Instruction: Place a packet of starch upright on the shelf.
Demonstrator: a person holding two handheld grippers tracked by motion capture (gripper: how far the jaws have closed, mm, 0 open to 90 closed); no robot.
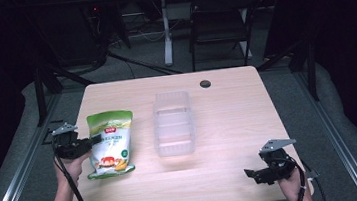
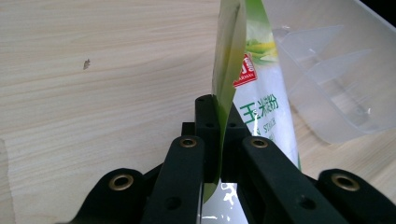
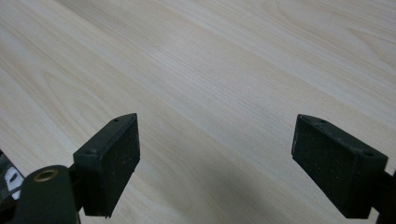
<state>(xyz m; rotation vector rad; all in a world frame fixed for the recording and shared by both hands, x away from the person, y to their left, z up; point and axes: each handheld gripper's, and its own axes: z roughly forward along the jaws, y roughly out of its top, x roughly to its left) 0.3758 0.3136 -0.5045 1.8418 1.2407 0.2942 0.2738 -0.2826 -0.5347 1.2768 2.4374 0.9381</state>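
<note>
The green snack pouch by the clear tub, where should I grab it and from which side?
Grip the pouch by its thin left side seam, coming in level from the table's left edge. The flat seam gives a narrow fin that closed jaws can pinch, and the clear tub blocks the other side. The left tool is already shut on that edge, as the left gripper view shows.

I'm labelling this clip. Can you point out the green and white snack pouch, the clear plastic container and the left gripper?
green and white snack pouch [image 1: 110, 144]: high view, middle of its printed front.
clear plastic container [image 1: 170, 97]: high view, far rim.
left gripper [image 2: 220, 122]: left gripper view, between its closed fingertips.
</note>
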